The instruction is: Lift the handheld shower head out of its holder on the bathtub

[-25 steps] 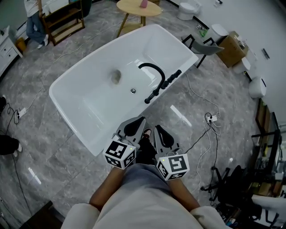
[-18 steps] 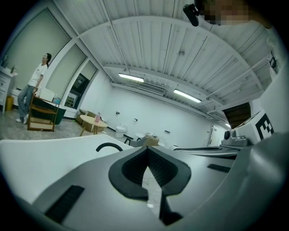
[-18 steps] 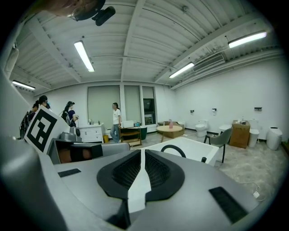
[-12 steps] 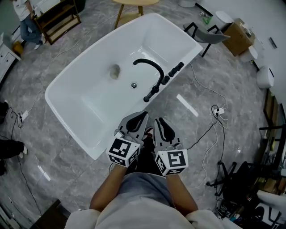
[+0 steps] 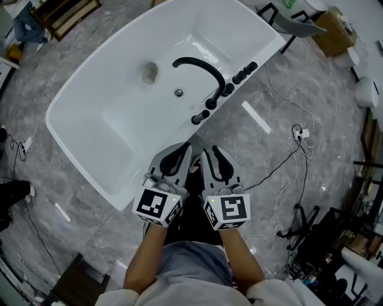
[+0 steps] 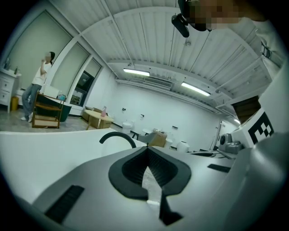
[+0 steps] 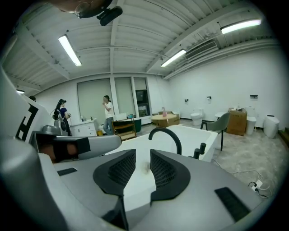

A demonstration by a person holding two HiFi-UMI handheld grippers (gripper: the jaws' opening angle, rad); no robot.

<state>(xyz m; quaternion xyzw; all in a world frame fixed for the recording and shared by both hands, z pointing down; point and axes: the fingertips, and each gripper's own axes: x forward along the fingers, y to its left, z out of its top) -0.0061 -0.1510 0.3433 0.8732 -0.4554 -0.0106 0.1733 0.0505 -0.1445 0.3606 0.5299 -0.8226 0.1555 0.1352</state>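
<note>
The white bathtub [image 5: 78, 149] has a black arched spout [image 5: 200, 67] and a row of black fittings on its near rim. The black handheld shower head [image 5: 202, 115] lies at the left end of that row. Both grippers hover side by side over the floor, short of the rim and apart from the fittings. My left gripper [image 5: 181, 154] is shut with nothing in it, its pads meeting in the left gripper view [image 6: 146, 164]. My right gripper [image 5: 214, 156] is opening, with nothing between the pads [image 7: 142, 169]. The spout [image 7: 167, 135] and two black knobs [image 7: 199, 151] stand ahead of it.
A cable and power strip [image 5: 302, 132] lie on the grey marble floor to the right. A grey chair [image 5: 293, 18] and a cardboard box [image 5: 335, 27] stand beyond the tub's far end. Two people [image 7: 107, 115] stand near a wooden shelf far back.
The head view has tilted and closed in on the tub. Both grippers have come forward and down toward the near rim. The right jaws have parted.
</note>
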